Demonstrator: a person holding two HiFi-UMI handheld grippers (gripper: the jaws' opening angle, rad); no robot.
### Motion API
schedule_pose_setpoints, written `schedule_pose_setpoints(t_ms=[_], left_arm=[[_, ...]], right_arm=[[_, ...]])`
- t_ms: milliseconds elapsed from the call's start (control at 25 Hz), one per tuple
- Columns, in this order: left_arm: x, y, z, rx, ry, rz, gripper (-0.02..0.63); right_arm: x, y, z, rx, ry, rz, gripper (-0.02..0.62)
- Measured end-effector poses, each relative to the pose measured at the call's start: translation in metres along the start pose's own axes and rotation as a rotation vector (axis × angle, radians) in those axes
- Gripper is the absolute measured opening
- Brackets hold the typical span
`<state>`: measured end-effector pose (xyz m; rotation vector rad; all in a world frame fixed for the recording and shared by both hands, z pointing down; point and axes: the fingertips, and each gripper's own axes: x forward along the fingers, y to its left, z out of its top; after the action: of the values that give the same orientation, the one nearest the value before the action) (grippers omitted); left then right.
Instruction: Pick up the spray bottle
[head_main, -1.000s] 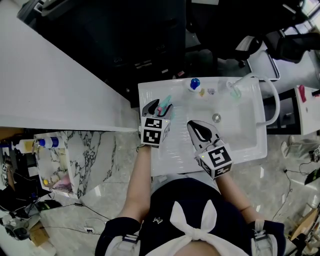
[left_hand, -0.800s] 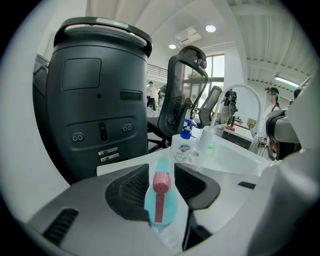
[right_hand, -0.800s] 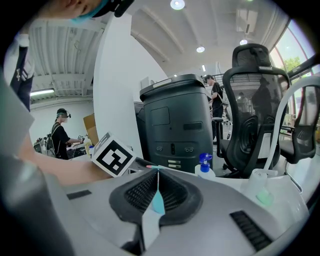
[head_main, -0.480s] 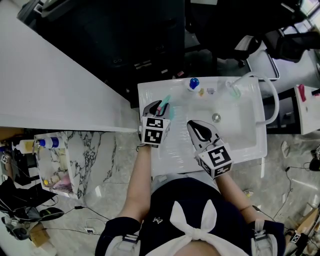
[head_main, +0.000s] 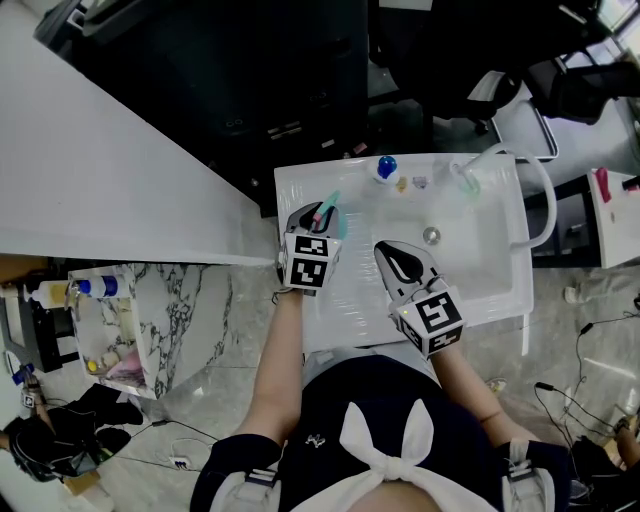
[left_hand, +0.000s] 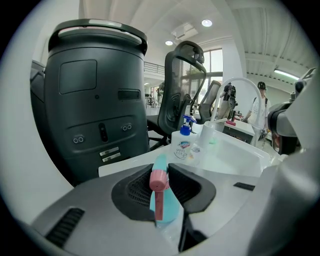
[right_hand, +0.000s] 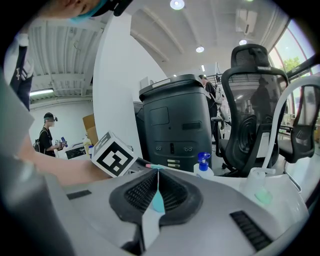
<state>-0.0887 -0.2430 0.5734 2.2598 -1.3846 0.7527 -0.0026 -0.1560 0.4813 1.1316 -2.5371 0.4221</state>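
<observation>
Left gripper (head_main: 316, 213) over sink's (head_main: 495, 290) left part, jaws closing on bottle (left_hand: 164, 202). Pads against its teal body, pink trigger head sticking out between them. Bottle at sink's left side, toward back rim; lifted or resting, cannot tell. Right gripper (right_hand: 158, 174): jaws together, nothing held, over sink's front half. Blue-capped pump (head_main: 388, 167) on sink's back rim.

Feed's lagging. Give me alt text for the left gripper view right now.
The left gripper has its jaws closing on a teal spray bottle with a pink head, which sits between them. Behind it are a white sink, a blue-topped pump bottle and a large dark unit.
</observation>
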Motion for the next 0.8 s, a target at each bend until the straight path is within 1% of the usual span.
schedule_pose_setpoints(t_ms=[240,400,800], left_arm=[[0.0016,0.0005,0.0015,0.013,-0.003,0.005,0.099],[0.0012,-0.0016,-0.0014,0.004,0.02,0.002,0.095],[-0.001,-0.0004,0.0011,0.002,0.007,0.01,0.086]], right_arm=[[0.0003,-0.0001,-0.0004,0.002,-0.001,0.003,0.028],[-0.0003,-0.0014,-0.0001,0.001,-0.003,0.003,0.028],[-0.002,-0.0008,0.001,0.003,-0.005,0.0,0.028]])
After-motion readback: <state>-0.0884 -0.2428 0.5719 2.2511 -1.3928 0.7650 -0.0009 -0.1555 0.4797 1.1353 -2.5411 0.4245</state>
